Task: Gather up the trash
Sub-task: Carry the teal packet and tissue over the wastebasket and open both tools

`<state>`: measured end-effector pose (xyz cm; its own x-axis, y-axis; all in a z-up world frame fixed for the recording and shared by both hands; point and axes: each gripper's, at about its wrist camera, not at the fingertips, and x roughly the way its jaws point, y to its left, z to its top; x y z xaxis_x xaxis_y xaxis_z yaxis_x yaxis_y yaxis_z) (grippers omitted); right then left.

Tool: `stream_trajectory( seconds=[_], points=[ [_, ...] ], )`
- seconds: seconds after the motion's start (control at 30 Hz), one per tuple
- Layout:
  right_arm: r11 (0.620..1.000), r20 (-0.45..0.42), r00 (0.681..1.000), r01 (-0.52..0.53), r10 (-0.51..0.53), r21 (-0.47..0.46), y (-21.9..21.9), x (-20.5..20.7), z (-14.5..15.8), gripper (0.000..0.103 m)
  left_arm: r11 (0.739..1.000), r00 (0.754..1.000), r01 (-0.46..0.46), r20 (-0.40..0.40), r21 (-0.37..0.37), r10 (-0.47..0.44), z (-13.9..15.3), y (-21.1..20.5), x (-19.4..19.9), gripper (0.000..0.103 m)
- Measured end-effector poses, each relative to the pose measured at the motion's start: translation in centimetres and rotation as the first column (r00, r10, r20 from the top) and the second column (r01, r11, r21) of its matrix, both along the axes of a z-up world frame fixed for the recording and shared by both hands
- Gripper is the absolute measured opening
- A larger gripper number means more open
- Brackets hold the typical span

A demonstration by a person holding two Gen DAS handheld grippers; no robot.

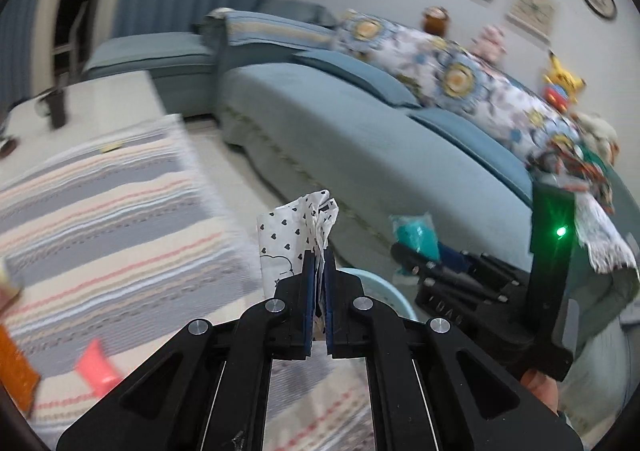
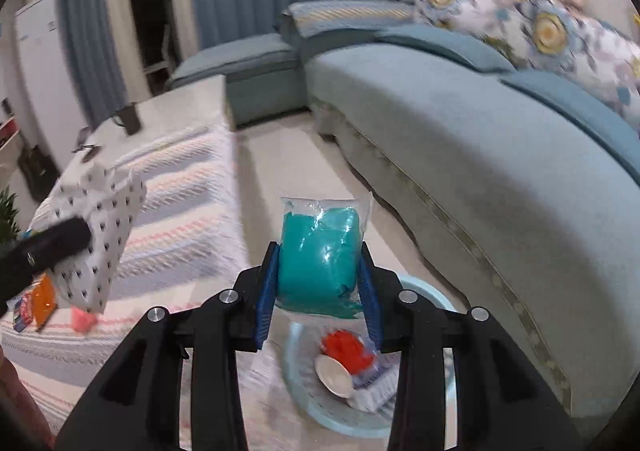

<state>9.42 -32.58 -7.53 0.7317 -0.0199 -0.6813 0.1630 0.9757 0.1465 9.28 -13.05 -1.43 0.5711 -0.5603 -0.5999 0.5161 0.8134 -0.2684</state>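
Left wrist | 1 heart-print wrapper point(image 1: 296, 231) clamped | right jaws grip 1 teal packet point(image 2: 318, 263)

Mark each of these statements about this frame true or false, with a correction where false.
1. The left gripper is shut on a heart-print paper wrapper. True.
2. The right gripper is empty. False: it is clamped on a teal packet in clear plastic.
3. A pale blue bin lies below the right gripper with trash already in it. True: something red and something white show inside.
4. The striped cloth has been cleared of everything. False: a pink item lies on it.
5. The teal packet lies on the sofa. False: it is held in the gripper, off the sofa.
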Motion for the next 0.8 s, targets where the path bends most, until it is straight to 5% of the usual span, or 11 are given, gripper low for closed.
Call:
stream_trajectory(
  seconds=[0.23, 0.5, 0.6, 0.8],
  points=[
    [0.995, -0.167, 0.984, 0.072, -0.059, 0.071, -4.5, -0.5, -6.3, 0.034, 0.984, 0.983, 0.153, -0.114, 0.091, -0.142, -5.8, -7.6, 2.0, 0.002],
    [0.983, -0.257, 0.961, 0.133, -0.098, 0.124, -6.8, -0.7, -10.5, 0.036, 0.965, 0.96, 0.215, -0.213, 0.151, -0.181, -10.3, -10.1, 2.9, 0.006],
    [0.978, -0.269, 0.956, 0.155, -0.113, 0.14, -7.1, -0.9, -10.9, 0.049, 0.966, 0.958, 0.214, -0.225, 0.143, -0.179, -10.3, -9.9, 3.2, 0.031],
    [0.975, -0.261, 0.957, 0.168, -0.126, 0.147, -7.4, -1.3, -10.7, 0.055, 0.972, 0.965, 0.198, -0.2, 0.125, -0.171, -9.2, -8.1, 2.9, 0.036]
  ],
)
